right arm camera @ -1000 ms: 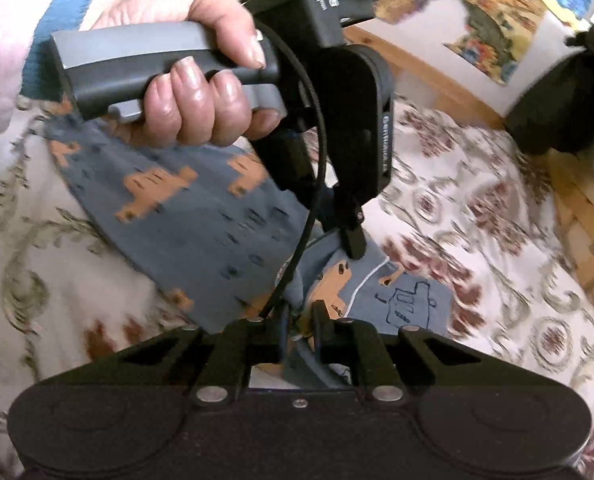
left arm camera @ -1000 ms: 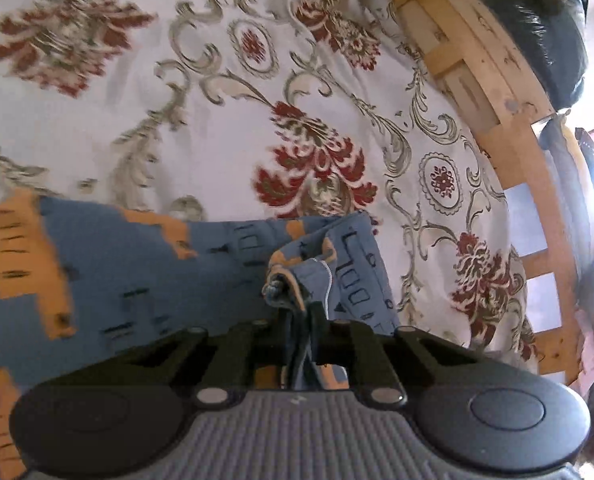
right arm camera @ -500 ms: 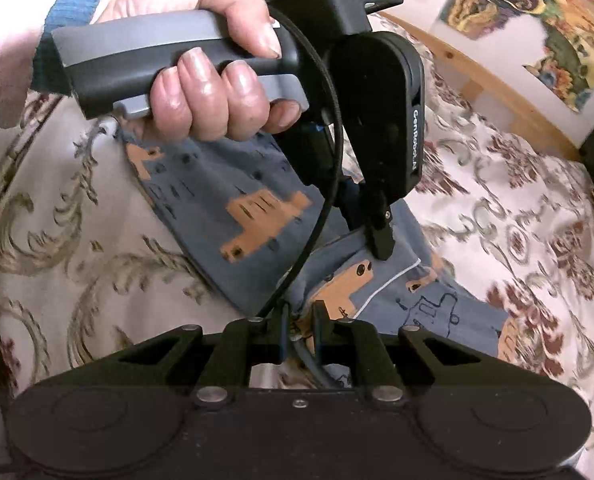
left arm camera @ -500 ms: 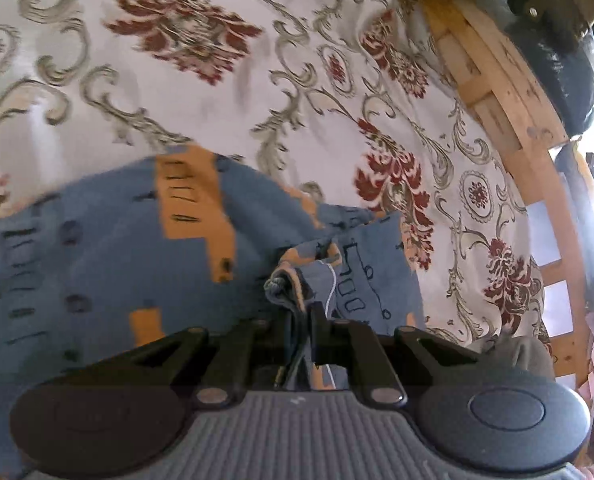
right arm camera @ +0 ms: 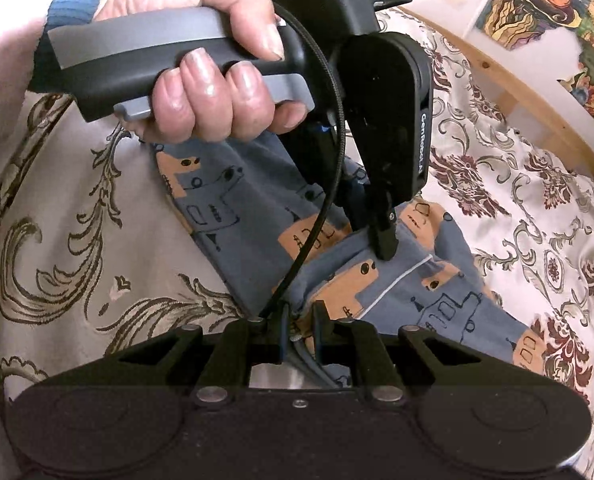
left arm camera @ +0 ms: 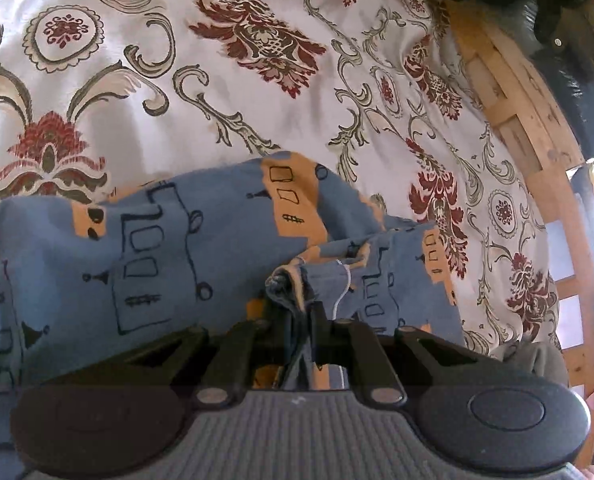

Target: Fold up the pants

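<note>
Bunched pants (left arm camera: 145,248) edge is pinched by left hand-held gripper (left arm camera: 300,312) and right hand-held gripper (right arm camera: 299,316) over bedspread (left arm camera: 225,92).

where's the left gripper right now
In the right wrist view the left gripper is at centre, above and just beyond the right gripper, held by a hand and pinching the blue pants on the floral bedspread.

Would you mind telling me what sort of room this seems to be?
Probably a bedroom: the pants lie on a floral bedspread over a wooden slatted frame, with colourful pictures on the wall.
</note>
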`<state>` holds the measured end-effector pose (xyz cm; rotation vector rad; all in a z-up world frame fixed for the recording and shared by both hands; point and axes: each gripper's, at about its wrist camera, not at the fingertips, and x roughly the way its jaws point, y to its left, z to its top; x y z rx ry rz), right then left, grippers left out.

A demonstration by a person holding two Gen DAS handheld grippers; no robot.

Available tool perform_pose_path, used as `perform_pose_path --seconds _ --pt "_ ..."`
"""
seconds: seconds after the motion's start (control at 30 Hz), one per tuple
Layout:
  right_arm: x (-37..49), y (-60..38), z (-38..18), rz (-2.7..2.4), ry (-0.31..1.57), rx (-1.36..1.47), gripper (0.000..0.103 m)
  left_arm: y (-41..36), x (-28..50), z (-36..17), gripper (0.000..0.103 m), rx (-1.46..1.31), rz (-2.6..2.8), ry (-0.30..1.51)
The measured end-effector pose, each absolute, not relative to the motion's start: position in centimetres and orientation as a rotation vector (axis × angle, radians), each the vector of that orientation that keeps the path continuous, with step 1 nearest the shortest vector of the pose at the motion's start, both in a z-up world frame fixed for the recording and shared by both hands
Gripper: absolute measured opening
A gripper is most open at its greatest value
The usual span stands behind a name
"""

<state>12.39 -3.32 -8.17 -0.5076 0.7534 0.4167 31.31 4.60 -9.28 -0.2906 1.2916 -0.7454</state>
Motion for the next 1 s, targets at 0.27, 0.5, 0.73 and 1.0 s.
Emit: perform_pose_path --seconds 0.27,0.5,0.73,1.0 --pt "11.7 -6.3 -6.7 0.491 0.751 -0.422 0.06 6.3 30.3 -8.0 0.045 -0.282 -0.698 1.25" --pt "14.6 -10.4 -5.1 0.329 0.672 -0.339 0.087 10.2 23.6 -3.4 0.078 -0.145 -0.414 1.027" --pt "15.9 -8.5 -9.1 0.273 0.612 -0.389 0.09 16.1 18.9 -3.1 0.094 -0.27 -0.059 0.913" --pt "13.5 -8.7 -7.7 0.279 0.534 -0.392 0.096 19.3 21.9 -5.0 0.061 -0.404 -0.034 0.926"
